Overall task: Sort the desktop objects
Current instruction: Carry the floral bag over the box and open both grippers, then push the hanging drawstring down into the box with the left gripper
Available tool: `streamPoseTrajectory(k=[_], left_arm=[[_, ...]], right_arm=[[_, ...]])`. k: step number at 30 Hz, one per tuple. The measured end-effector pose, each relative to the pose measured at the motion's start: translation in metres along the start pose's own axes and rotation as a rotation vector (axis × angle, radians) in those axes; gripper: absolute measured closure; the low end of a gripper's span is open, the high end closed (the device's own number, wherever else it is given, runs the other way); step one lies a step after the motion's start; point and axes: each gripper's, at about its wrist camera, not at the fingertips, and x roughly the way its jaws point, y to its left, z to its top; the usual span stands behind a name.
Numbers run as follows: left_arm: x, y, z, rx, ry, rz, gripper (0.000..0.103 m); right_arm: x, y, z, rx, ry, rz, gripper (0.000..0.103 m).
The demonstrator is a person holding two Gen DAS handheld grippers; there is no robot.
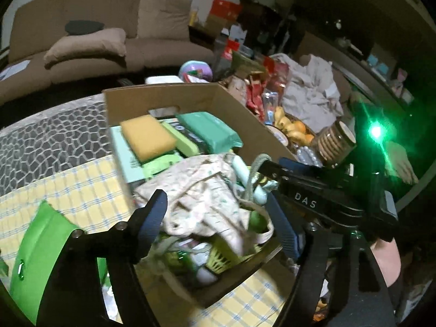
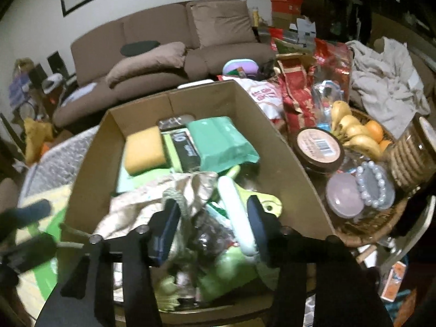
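Observation:
A cardboard box [image 1: 163,96] [image 2: 90,163] stands on the table, full of items: a yellow sponge [image 1: 148,136] [image 2: 144,150], a green packet [image 1: 209,128] [image 2: 226,141], a crumpled patterned cloth [image 1: 201,190] [image 2: 152,201] and a pale tube [image 2: 237,212]. My left gripper [image 1: 218,212] is open, its fingers on either side of the cloth. My right gripper [image 2: 215,223] is open above the box's near end; the tube lies against its right finger. The right gripper also shows in the left wrist view [image 1: 313,188].
A green plastic piece [image 1: 41,248] lies on the yellow checked tablecloth [image 1: 81,188] left of the box. Right of the box are a wicker tray [image 2: 362,226] with bananas [image 2: 354,133], a round tin [image 2: 318,147], lidded tubs and a biscuit jar [image 2: 411,160]. A sofa stands behind.

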Motion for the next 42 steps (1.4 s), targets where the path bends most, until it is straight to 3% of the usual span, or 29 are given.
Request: streamPoseTrajectory(k=[6, 12, 14, 19, 25, 30, 36, 39, 42], left_arm=[[-0.008, 0.046, -0.017, -0.080, 0.029, 0.037, 0.028], [-0.002, 0.081, -0.043, -0.157, 0.077, 0.026, 0.027], [-0.001, 0.088, -0.051, -0.191, 0.069, 0.000, 0.019], [-0.002, 0.105, -0.065, -0.252, 0.061, -0.014, 0.019], [0.007, 0.119, -0.082, -0.281, 0.087, 0.002, 0.019], [0.019, 0.129, -0.092, -0.323, 0.081, 0.008, 0.019], [0.036, 0.131, -0.085, -0.302, 0.067, 0.069, 0.032], [0.046, 0.127, -0.080, -0.265, 0.069, 0.092, 0.050], [0.059, 0.122, -0.078, -0.238, 0.094, 0.074, 0.084]], right_arm=[[0.004, -0.001, -0.002, -0.037, 0.030, -0.042, 0.030], [0.016, 0.010, -0.011, -0.151, 0.111, -0.086, 0.029], [0.011, 0.012, -0.012, -0.168, 0.117, -0.064, 0.025], [-0.007, 0.013, -0.012, -0.211, 0.135, -0.016, 0.022], [-0.046, 0.010, 0.002, -0.124, 0.018, 0.106, 0.021], [-0.046, 0.027, 0.008, -0.085, -0.028, 0.171, 0.021], [-0.044, 0.044, 0.006, -0.106, -0.043, 0.178, 0.021], [-0.043, 0.046, 0.006, -0.109, -0.047, 0.188, 0.021], [-0.042, 0.045, 0.006, -0.100, -0.049, 0.189, 0.021]])
